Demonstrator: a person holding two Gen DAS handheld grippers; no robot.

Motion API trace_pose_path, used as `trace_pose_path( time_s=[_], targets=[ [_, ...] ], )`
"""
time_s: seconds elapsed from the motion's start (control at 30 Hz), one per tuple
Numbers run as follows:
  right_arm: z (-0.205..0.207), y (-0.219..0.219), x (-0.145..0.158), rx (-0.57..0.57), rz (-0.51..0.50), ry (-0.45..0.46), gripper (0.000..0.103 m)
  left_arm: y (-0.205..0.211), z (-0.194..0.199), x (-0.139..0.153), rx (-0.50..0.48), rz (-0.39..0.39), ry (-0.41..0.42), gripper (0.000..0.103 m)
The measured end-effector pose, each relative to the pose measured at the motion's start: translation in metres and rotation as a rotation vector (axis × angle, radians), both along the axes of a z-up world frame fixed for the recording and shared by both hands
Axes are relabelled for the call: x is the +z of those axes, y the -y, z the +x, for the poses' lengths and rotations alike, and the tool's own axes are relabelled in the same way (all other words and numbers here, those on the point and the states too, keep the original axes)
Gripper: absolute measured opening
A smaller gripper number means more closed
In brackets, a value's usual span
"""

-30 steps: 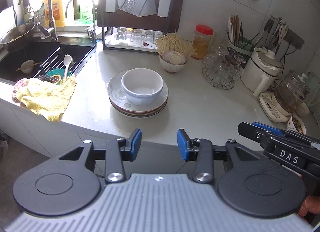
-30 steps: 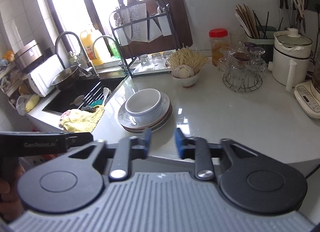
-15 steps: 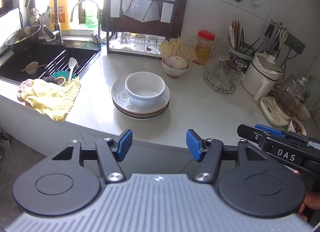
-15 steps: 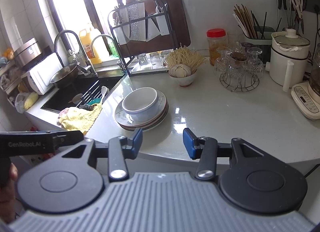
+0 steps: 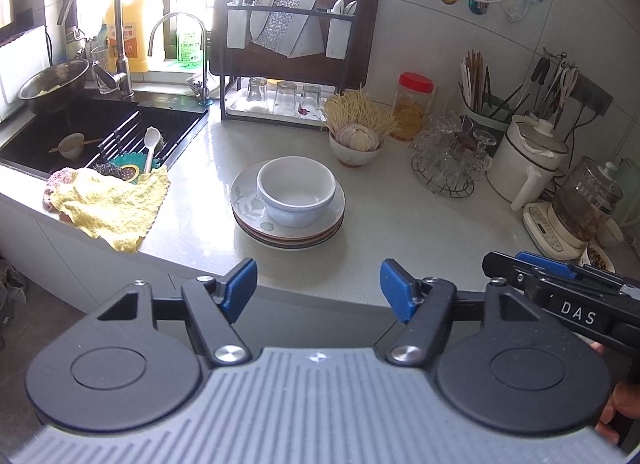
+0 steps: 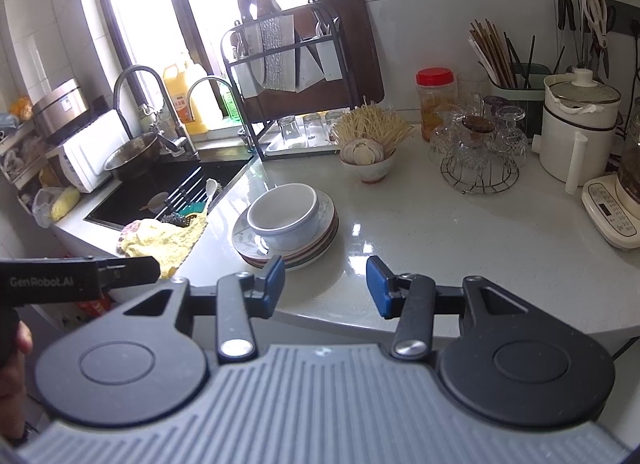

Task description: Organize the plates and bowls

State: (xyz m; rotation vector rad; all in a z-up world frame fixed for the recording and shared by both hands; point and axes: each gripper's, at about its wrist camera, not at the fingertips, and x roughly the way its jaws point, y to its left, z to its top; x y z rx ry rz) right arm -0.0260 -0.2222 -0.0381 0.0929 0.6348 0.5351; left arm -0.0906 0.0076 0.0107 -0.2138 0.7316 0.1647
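A white bowl (image 5: 296,194) sits on a stack of plates (image 5: 248,200) on the white counter, in the middle of the left wrist view. The bowl (image 6: 285,213) and the plates (image 6: 326,242) also show in the right wrist view, left of centre. My left gripper (image 5: 318,290) is open and empty, held off the counter's front edge, short of the stack. My right gripper (image 6: 325,282) is open and empty, also in front of the counter, just right of the stack.
A black sink (image 5: 92,132) with a small bowl and spoon lies at the left, a yellow cloth (image 5: 108,204) over its edge. A dish rack (image 5: 288,64) with glasses stands behind. A garlic bowl (image 5: 356,144), a glass stand (image 5: 448,160) and a kettle (image 5: 532,160) are to the right.
Both grippers have opened wider. Both have risen a little, so the stack sits a bit farther ahead and lower in view.
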Motion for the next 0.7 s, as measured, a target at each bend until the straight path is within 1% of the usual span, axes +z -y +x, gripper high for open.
trace_pose_path(
  time_s=[0.37, 0.43, 0.57, 0.6, 0.63, 0.67, 0.7],
  targets=[
    [-0.0057, 0.0000, 0.0019, 0.002, -0.007, 0.013, 0.048, -0.0007, -0.0048, 0.0005, -0.010, -0.007, 0.011, 0.077],
    [-0.0057, 0.0015, 0.0018, -0.003, -0.006, 0.014, 0.048, -0.0003, -0.0046, -0.0001, -0.014, -0.009, 0.008, 0.079],
    [-0.0065, 0.0048, 0.0009, -0.017, -0.004, 0.018, 0.049, 0.0041, -0.0052, -0.0008, -0.033, 0.006, 0.012, 0.089],
    [-0.0065, 0.0046, 0.0018, -0.022, -0.006, 0.023, 0.058, 0.0048, -0.0055, -0.0001, -0.035, 0.005, 0.017, 0.092],
    [-0.0076, 0.0057, 0.0023, -0.025, -0.001, 0.032, 0.066, 0.0055, -0.0062, 0.0006, -0.035, 0.003, 0.023, 0.094],
    [-0.0083, 0.0073, 0.0031, -0.028, 0.008, 0.044, 0.076, 0.0062, -0.0062, 0.0008, -0.033, 0.007, 0.026, 0.096],
    [-0.0087, 0.0086, 0.0040, -0.028, 0.015, 0.054, 0.078, 0.0069, -0.0055, 0.0007, -0.030, 0.017, 0.024, 0.097]
  ],
)
